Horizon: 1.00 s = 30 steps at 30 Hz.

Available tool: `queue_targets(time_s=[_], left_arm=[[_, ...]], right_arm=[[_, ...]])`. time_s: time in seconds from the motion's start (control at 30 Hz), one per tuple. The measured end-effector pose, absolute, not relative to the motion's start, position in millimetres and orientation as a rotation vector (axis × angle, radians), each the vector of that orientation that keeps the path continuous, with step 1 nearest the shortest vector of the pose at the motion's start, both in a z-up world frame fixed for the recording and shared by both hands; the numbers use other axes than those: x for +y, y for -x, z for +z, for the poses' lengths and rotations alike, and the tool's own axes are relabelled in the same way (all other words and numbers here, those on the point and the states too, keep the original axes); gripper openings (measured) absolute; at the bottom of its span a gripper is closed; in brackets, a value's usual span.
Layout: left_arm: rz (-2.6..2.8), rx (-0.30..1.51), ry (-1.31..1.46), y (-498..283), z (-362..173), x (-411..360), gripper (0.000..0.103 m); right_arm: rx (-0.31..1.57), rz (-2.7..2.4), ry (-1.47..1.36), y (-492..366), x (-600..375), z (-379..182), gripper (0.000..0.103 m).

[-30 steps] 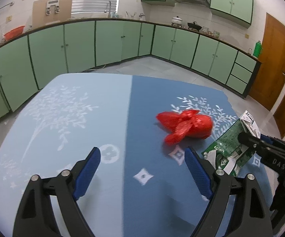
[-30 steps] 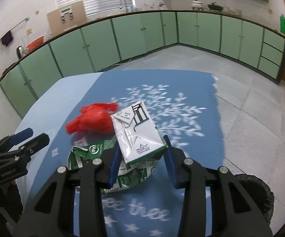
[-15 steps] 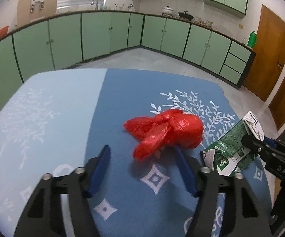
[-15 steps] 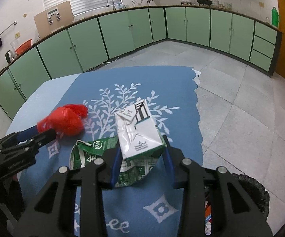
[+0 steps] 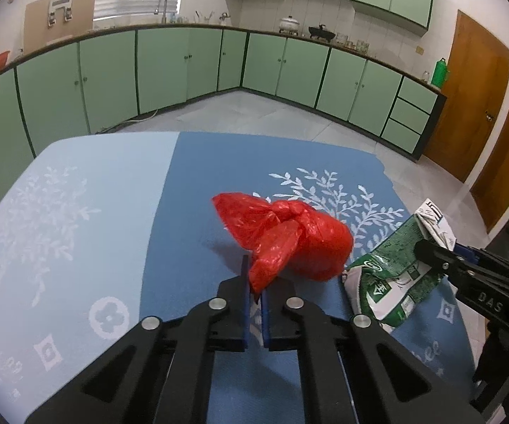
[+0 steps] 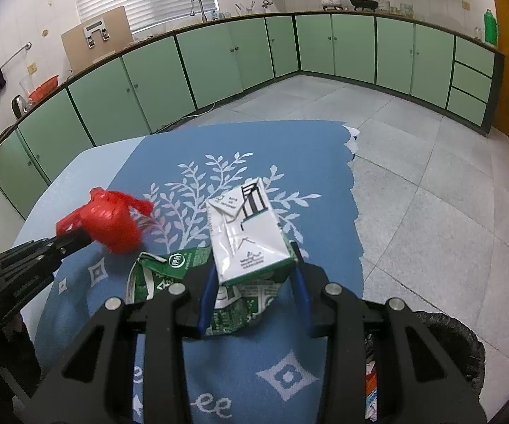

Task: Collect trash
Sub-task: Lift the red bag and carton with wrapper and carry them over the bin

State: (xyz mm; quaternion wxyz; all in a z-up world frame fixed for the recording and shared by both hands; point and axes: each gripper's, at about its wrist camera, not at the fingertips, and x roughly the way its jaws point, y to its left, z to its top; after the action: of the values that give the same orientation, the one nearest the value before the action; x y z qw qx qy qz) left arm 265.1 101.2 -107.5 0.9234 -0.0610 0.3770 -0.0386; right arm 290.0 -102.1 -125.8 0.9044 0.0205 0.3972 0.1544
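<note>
Left wrist view shows a knotted red plastic bag (image 5: 289, 236) on the blue patterned cloth of the tabletop (image 5: 190, 183), with one loose tail of the bag pinched between the nearly closed blue pads of the left hand-held gripper (image 5: 254, 289); the bulk of the bag sits just ahead of the fingertips, and whether it rests on the cloth or is lifted slightly cannot be told. Just to the right of the bag lies a crumpled green and white carton (image 5: 395, 275), touching or almost touching the bag's side. From the right wrist view, the right hand-held gripper (image 6: 254, 275) is clamped partway closed on that carton's white end (image 6: 247, 236), which tilts upward between the blue fingers, while its flattened green part (image 6: 169, 272) trails down to the left. The carton is held near the right edge of the tabletop. Beyond that edge, low at the right, the rim of a dark trash bin (image 6: 459, 346) shows on the tiled floor, with scraps of white and orange litter (image 6: 371, 385) visible inside it. Green cabinets (image 6: 219, 60) line the walls behind.
</note>
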Motion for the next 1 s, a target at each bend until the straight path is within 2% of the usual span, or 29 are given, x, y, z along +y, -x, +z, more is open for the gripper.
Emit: queue_targets(time_s=[1.0], left_arm=[[-0.147,0.673,0.088,-198,-45,62,0.004]], right_arm=[[0.709,0.301,-0.027,-213,-137,-54,0.035]])
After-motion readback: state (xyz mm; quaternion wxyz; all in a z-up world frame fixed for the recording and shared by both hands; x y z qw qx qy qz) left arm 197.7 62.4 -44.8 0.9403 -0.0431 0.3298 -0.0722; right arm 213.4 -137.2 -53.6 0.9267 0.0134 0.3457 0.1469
